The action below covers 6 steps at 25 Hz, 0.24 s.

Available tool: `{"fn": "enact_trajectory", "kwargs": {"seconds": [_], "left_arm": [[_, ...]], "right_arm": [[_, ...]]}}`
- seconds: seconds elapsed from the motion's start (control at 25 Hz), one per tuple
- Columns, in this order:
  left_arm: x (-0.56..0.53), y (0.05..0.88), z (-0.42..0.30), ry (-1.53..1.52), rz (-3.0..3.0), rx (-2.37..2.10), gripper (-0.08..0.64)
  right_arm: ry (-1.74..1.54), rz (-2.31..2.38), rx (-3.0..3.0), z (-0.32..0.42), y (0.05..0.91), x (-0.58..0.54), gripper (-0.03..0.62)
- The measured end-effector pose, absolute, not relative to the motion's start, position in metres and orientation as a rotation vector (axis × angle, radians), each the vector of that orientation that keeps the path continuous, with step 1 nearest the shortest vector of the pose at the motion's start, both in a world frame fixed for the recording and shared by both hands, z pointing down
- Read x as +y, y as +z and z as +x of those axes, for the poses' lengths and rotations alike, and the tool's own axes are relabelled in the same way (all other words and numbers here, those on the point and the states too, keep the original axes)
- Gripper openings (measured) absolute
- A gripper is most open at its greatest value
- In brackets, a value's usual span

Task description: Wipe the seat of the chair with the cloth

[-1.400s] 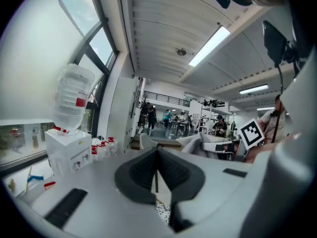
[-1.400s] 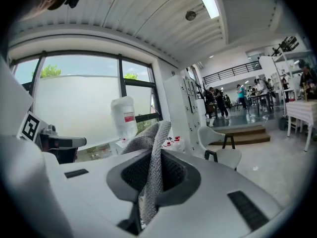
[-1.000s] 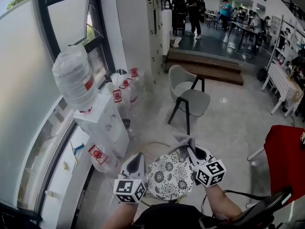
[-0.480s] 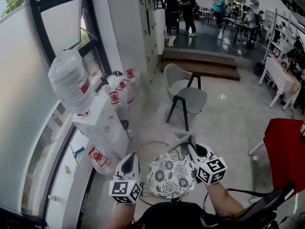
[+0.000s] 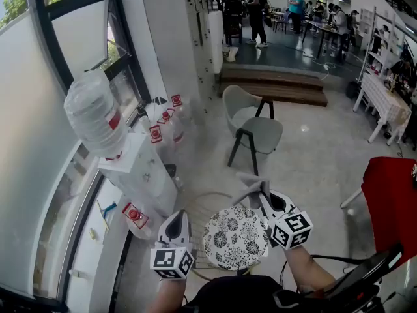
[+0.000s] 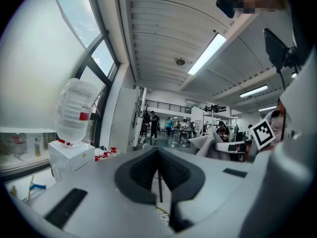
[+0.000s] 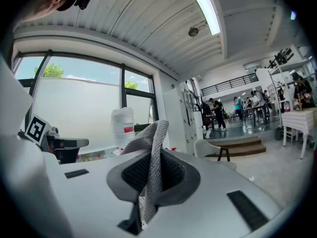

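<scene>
The right tongs [image 5: 265, 203] pinch a grey cloth [image 5: 251, 186] at the far rim of a patterned round seat [image 5: 235, 238]; the left tongs [image 5: 175, 217] hover beside its left rim.

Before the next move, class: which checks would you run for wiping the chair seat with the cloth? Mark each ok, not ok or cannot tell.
1. Cloth gripped: the right gripper is shut on the grey cloth. Ok.
2. Other gripper free: the left gripper has its jaws together with nothing between them. Ok.
3. Seat in place: the patterned round seat lies between the two grippers in the head view. Ok.
4. Seat free of objects: nothing lies on it. Ok.
5. Cloth on the seat: it points out toward the room, not down at the seat. Not ok.
6. Where the dirt is: the pattern hides it. Cannot tell.
</scene>
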<state>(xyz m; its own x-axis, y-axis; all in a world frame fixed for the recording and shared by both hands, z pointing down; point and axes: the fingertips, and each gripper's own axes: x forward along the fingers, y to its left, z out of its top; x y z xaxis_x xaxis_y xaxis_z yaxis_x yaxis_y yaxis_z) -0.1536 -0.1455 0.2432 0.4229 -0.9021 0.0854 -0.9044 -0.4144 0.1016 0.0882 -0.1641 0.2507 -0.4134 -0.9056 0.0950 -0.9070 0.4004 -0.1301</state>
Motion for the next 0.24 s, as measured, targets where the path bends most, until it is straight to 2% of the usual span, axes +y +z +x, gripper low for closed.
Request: {"fn": "enact_trajectory", "kwargs": {"seconds": [0.24], "left_arm": [[-0.1457, 0.2468, -0.1579, 0.026, 2.518, -1.628, 0.005]], "right_arm": [[0.258, 1.675, -2.619, 0.0872, 0.2550, -0.1638, 0.026]]}}
